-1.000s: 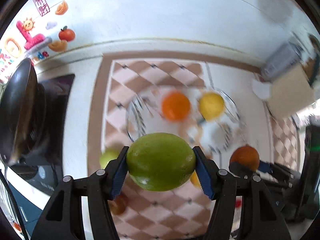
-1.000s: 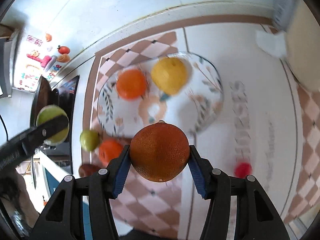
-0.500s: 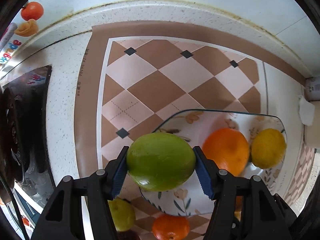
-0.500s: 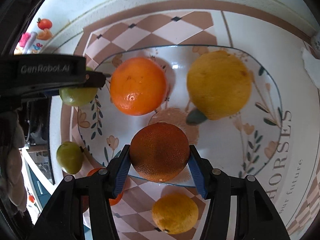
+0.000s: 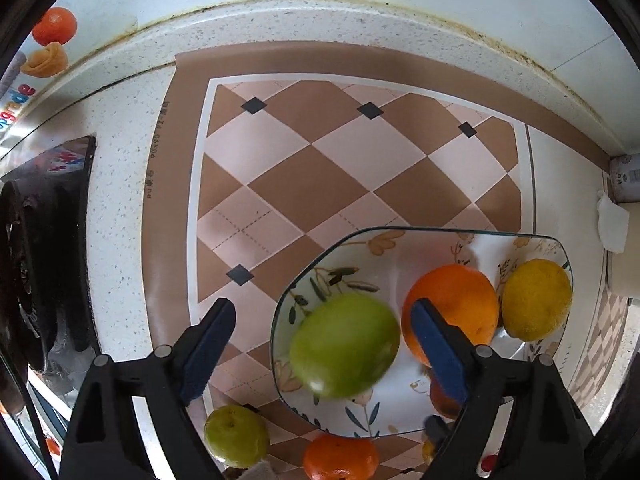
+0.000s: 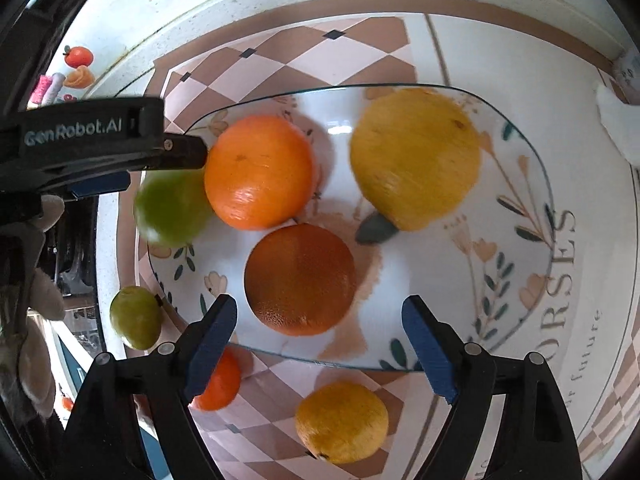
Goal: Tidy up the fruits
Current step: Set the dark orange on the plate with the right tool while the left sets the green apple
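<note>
Our left jaws stand wide apart on the left gripper (image 5: 322,346); the blurred green fruit (image 5: 345,346) sits between them, touching neither pad, over the near-left part of the glass plate (image 5: 436,232). An orange (image 5: 452,312) lies just beyond the right pad, with a yellow fruit (image 5: 536,300) beside it. Below the jaws, a small green fruit (image 5: 237,436) and a tangerine (image 5: 340,456) rest on the worktop (image 5: 120,208).

Our right jaws are likewise spread on the right gripper (image 6: 318,338). The dark orange (image 6: 300,280) rests on the plate just ahead of them, free of both pads. Beneath the jaws, off the plate, lies a small yellow fruit (image 6: 342,422).
</note>
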The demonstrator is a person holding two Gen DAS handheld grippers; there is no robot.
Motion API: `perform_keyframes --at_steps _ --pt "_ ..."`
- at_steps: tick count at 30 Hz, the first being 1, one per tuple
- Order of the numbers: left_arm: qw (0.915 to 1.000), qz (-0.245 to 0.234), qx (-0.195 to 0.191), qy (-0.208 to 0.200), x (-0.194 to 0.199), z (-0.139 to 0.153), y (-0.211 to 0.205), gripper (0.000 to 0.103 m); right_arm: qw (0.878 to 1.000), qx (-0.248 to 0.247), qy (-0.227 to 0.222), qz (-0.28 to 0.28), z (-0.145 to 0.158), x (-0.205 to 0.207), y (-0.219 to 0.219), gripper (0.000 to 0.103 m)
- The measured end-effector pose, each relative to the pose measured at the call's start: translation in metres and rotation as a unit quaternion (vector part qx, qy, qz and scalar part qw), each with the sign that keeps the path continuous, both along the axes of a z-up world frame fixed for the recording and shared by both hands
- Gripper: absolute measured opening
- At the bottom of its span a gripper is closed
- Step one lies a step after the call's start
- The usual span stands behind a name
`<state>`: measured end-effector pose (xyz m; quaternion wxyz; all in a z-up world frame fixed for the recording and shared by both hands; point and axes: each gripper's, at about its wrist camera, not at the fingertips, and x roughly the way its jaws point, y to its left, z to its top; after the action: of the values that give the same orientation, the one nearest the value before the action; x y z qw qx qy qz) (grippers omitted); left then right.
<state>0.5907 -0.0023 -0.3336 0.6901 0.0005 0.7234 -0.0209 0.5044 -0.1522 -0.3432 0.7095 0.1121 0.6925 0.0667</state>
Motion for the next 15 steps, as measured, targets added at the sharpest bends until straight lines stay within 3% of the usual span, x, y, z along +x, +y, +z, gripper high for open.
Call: perform_keyframes --at_steps 4,15 --pt "1.0 -0.003 0.002 -0.009 -0.011 0.008 0.004 0.09 1.0 -0.001 -0.011 -0.02 0.012 -0.012 -0.016 0.089" --pt "0.9928 -0.013 0.033 -0.114 -0.088 0.08 0.008 0.09 0.994 -0.079 -0.072 -0.034 0.071 -0.052 -0.041 0.089"
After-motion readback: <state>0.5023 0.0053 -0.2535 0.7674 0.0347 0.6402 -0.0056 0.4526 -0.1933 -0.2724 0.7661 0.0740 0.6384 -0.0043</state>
